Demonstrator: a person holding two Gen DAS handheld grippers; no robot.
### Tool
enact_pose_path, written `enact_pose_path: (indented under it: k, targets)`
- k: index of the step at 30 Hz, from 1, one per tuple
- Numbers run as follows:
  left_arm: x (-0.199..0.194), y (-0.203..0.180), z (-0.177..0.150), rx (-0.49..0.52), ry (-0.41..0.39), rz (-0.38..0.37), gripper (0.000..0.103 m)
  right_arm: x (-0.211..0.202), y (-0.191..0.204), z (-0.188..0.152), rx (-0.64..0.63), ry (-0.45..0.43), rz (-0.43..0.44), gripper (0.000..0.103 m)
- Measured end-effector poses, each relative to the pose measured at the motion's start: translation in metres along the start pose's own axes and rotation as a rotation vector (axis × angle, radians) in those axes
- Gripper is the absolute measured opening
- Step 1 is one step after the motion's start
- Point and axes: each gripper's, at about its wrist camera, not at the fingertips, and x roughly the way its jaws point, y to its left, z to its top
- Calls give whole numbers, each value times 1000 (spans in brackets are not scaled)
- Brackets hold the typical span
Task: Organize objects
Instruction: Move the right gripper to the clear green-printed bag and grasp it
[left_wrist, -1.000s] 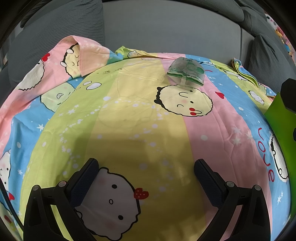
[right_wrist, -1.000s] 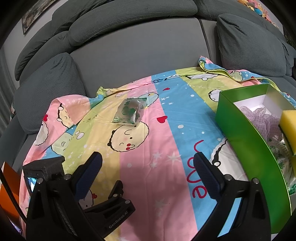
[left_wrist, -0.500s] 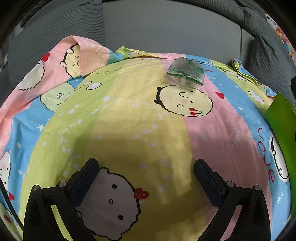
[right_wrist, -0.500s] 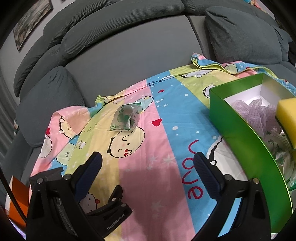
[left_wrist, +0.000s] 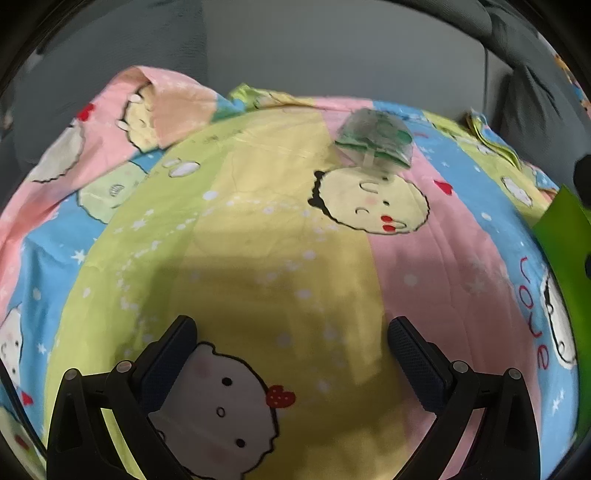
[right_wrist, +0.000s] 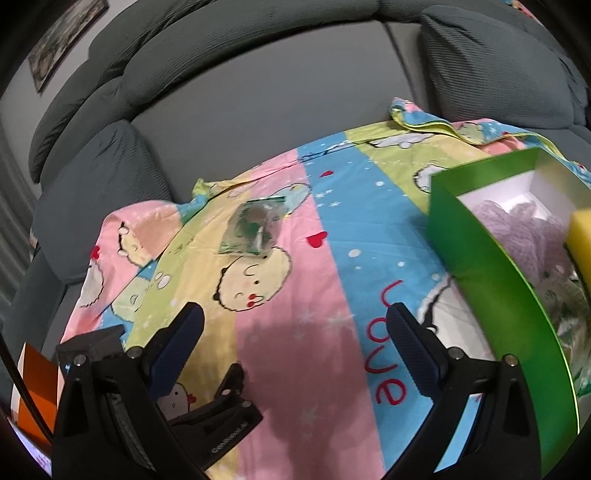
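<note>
A clear plastic packet with green print lies on the cartoon-print sheet at the far side; it also shows in the right wrist view. My left gripper is open and empty, low over the sheet, well short of the packet. My right gripper is open and empty, above the sheet. A green box at the right holds a purple mesh puff, a yellow sponge and other items. The box edge shows in the left wrist view.
The sheet covers a grey sofa with cushions behind and at both sides. The left gripper's body shows at the lower left of the right wrist view. An orange object sits at the far left edge.
The right gripper has risen and tilted back, so the box and packet sit lower and farther in its view. The left gripper has barely moved. Both stay open.
</note>
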Motion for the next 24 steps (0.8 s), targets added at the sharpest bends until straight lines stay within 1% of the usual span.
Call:
enact_pose_path:
  k: [2,3,4,6,8,11,12,13,16,19,21,24]
  targets:
    - [-4,6,5,-21,38,-23,103,0,8,5,-28,-8,-16,99]
    - [-7,13,8,-50,56,-41,103,1,12,9,-42,-13,-20,99]
    - [-10,19,9,-80,58,-57,103,2,18,14,-57,-13,-19,99]
    - [-20,36,14,-154,28,-79,103,8,30,25,-84,1,-11,99]
    - [-27,48,18,-186,-2,-64,103,13,40,35,-94,13,-4,99]
    - [-30,59,24,-182,-26,-5,103,32,56,53,-79,78,32,99]
    - [-31,60,25,-177,-28,-1,103,42,63,60,-84,102,57,99]
    - [-31,62,26,-176,-31,-1,103,48,68,64,-93,112,61,99]
    - [-34,69,29,-198,-46,-5,103,73,86,78,-140,137,18,99]
    - [-36,73,33,-201,-58,-9,103,101,97,87,-179,186,8,99]
    - [-38,74,34,-200,-62,-18,103,119,99,90,-184,213,-16,99]
    - [-38,76,35,-214,-63,-39,103,144,96,95,-181,245,-76,99]
